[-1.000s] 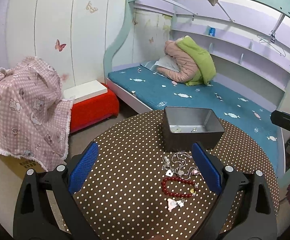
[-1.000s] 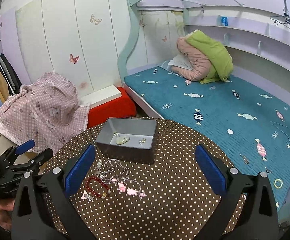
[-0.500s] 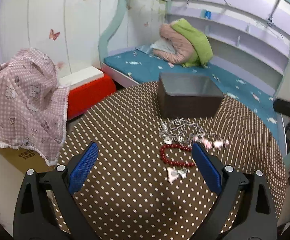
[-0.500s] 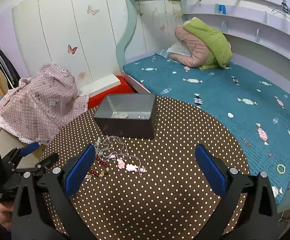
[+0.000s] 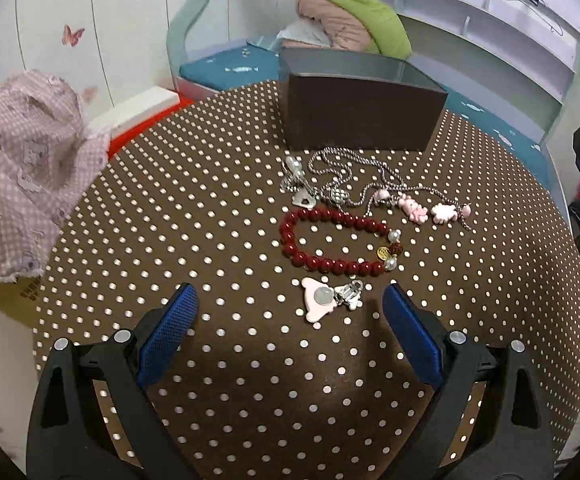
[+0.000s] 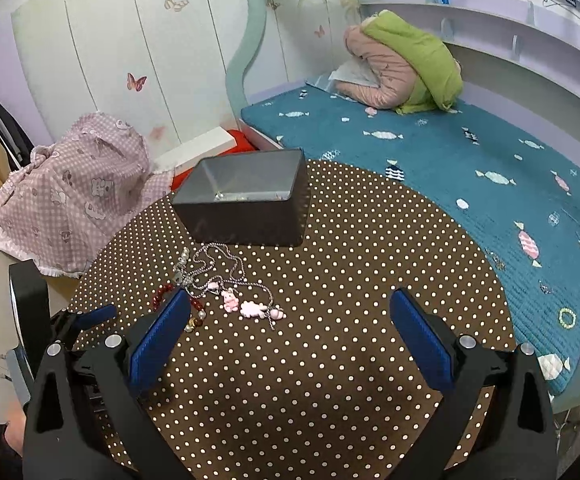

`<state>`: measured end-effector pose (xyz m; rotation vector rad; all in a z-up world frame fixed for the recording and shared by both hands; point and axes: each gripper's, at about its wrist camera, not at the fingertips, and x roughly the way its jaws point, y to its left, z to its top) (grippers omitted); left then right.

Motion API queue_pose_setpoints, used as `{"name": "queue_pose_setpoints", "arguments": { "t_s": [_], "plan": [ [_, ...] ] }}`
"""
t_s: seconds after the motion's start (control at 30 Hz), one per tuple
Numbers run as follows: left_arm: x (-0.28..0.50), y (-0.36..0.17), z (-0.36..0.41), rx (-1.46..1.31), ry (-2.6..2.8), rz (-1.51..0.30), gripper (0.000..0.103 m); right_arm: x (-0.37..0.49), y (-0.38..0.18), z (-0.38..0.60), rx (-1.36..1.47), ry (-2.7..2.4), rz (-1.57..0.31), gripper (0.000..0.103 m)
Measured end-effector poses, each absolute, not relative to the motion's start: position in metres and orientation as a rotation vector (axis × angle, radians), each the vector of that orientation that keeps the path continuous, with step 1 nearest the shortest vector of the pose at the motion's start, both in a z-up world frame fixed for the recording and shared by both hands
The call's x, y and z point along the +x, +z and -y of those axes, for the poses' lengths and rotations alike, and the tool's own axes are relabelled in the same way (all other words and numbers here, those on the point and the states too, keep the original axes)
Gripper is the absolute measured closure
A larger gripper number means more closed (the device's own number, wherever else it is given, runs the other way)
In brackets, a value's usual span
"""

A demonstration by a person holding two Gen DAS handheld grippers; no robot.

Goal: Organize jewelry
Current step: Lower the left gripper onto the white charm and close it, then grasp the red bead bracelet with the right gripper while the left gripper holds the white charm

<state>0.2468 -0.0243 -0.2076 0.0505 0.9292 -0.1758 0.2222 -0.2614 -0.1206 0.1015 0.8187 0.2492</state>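
Left gripper (image 5: 290, 320): spread wide, holding nothing, just short of the pink clip (image 5: 320, 304).
Right gripper (image 6: 290, 320): wide apart, holding nothing.
Red bracelet (image 5: 330, 244): on the desk (image 5: 169, 200), in front of the box (image 5: 360, 120).
Necklaces (image 5: 354, 176): between box and bracelet.

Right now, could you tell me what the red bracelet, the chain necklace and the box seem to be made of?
Red bracelet: glossy round beads with bright highlights, perhaps glass, stone or lacquered wood, plus pale pearl-like beads and a gold-coloured charm.
Chain necklace: silvery metal by its shine, with matte pink charms, likely plastic or resin.
Box: dark matte outside, grey reflective inside walls, possibly metal.
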Motion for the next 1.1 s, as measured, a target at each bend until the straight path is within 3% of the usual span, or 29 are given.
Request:
{"name": "queue_pose_setpoints", "arguments": {
  "t_s": [0.2,0.33,0.57,0.6,0.9,1.0,1.1],
  "plan": [
    [0.249,-0.209,0.027,0.058,-0.189,-0.929,0.037,0.226,-0.13,0.258,0.1,0.257,-0.849,0.007],
    [0.25,-0.206,0.025,0.042,-0.214,-0.928,0.071,0.227,-0.136,0.254,0.099,0.268,-0.864,0.007],
    [0.243,-0.203,0.012,-0.003,-0.237,-0.931,0.072,0.233,-0.154,0.252,0.099,0.26,-0.914,0.007],
    [0.242,-0.202,0.01,-0.01,-0.237,-0.93,0.077,0.235,-0.158,0.252,0.099,0.258,-0.926,0.007],
    [0.236,-0.183,-0.012,-0.047,-0.203,-0.895,0.077,0.249,-0.181,0.236,0.052,0.306,-0.978,0.008],
    [0.237,-0.176,-0.017,-0.056,-0.194,-0.884,0.077,0.254,-0.185,0.228,0.039,0.33,-0.982,0.013],
    [0.235,-0.174,-0.022,-0.061,-0.19,-0.879,0.077,0.258,-0.186,0.227,0.045,0.346,-0.985,0.024]
  ]
}}
